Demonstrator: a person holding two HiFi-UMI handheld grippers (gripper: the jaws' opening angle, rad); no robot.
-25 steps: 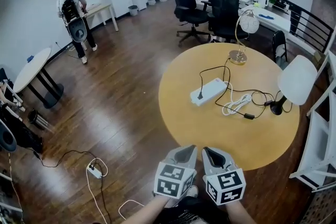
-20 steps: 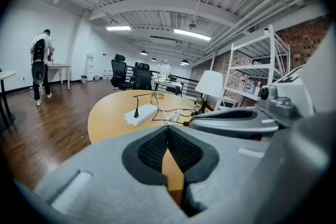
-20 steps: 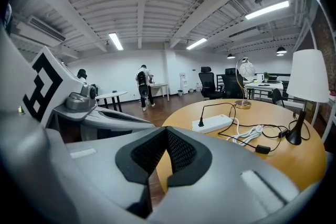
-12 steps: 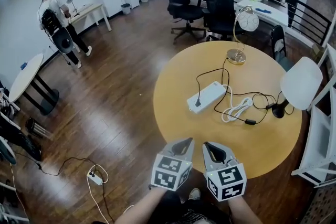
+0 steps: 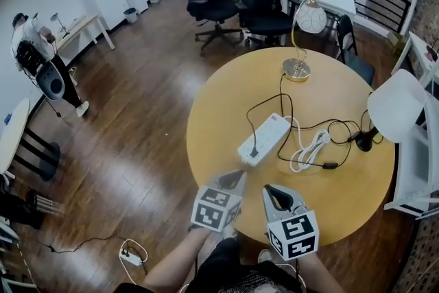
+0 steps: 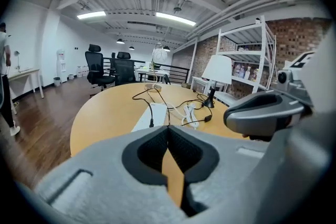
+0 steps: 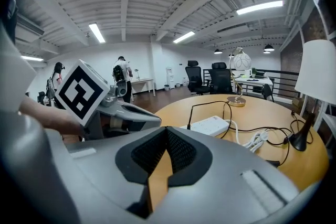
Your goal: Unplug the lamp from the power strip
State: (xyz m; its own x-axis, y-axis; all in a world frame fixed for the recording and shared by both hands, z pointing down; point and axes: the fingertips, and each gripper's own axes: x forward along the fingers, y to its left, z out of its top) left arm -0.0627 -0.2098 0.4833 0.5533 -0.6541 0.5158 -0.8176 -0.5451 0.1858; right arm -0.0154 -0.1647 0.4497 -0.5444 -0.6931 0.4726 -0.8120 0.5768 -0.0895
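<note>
Lamp: the gold lamp with the round shade stands upright at the far side of the counter.
Plug: a black plug on a black cord sits in the near end of the power strip.
Power strip: white, lying flat near the middle of the counter.
Left hand-held gripper: clenched, nothing in it, its tip at the counter's near edge.
Right hand-held gripper: clenched and empty, just beside the left one.
Change: both have come closer to the power strip than a second ago. The plug is in as before.
</note>
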